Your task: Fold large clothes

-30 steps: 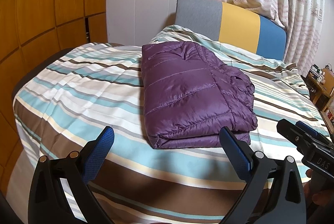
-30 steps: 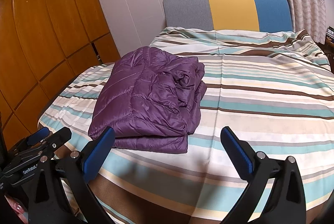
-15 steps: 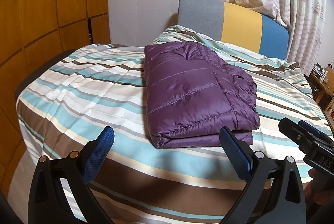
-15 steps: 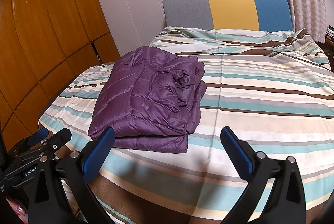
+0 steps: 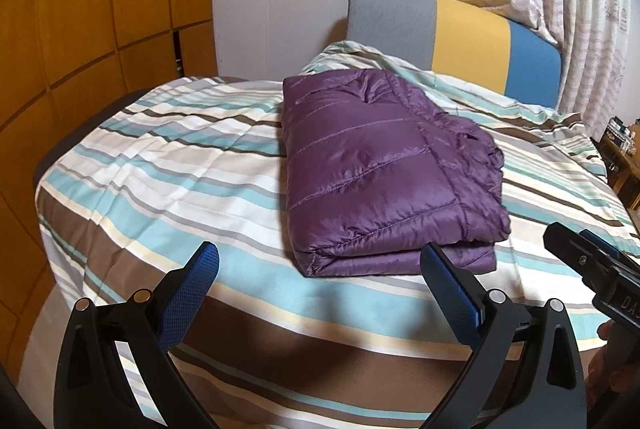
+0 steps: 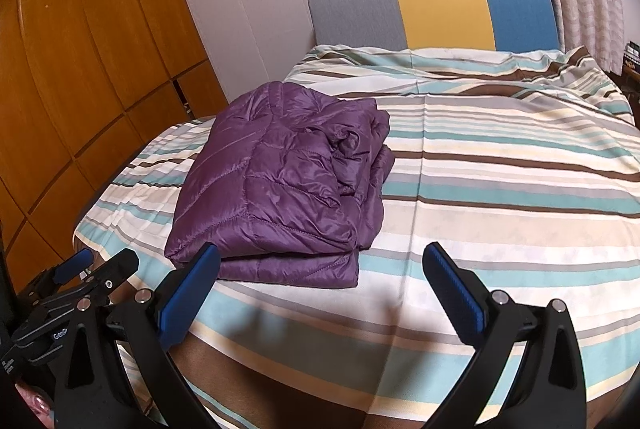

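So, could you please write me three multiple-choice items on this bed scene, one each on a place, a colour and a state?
1. Where does the purple jacket lie?
A. on the striped bedspread
B. on the floor
C. over the headboard

2. Which colour is the middle panel of the headboard?
A. red
B. yellow
C. green

3. How do the left gripper and the right gripper stand?
A. both shut on the jacket
B. one open, one shut
C. both open, holding nothing

Answers: 1 A, it rests folded on the stripes. 2 B, yellow sits between grey and blue. 3 C, both pairs of blue pads are spread wide with nothing between them.
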`<state>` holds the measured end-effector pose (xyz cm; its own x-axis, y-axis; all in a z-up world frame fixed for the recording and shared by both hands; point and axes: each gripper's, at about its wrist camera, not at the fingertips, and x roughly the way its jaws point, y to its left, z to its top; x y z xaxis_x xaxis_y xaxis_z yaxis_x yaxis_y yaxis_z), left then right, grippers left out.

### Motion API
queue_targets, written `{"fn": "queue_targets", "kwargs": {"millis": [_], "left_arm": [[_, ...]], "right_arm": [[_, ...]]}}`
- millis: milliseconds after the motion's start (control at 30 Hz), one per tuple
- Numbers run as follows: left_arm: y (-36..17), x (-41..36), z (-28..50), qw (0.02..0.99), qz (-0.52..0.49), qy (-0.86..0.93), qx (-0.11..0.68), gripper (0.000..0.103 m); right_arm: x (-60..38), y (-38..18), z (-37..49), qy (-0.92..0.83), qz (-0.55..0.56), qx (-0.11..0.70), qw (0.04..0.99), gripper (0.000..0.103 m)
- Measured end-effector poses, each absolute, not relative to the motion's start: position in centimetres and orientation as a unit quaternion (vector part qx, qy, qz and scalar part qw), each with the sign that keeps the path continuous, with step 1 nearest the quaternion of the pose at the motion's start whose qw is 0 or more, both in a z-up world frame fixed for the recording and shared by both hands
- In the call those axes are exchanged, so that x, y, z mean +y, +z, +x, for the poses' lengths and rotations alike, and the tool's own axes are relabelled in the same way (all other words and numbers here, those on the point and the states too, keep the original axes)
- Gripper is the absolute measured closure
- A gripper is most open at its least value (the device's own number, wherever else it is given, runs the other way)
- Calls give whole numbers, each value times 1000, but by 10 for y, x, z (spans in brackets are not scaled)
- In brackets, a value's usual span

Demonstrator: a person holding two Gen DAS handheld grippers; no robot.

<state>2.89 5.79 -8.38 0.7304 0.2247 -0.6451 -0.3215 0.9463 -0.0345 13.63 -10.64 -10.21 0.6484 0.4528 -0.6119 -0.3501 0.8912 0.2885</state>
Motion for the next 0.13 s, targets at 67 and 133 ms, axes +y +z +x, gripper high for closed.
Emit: {"fn": "queue_targets", "kwargs": {"millis": [67,133], "left_arm": [[-90,61,33,923,-73,148,348,3],[-96,65,38,918,-72,152,360,3]], "right_arm": [[-108,-107,139,219,74,362,903,2],[-112,-112,143,215,76,369,901,2]]}}
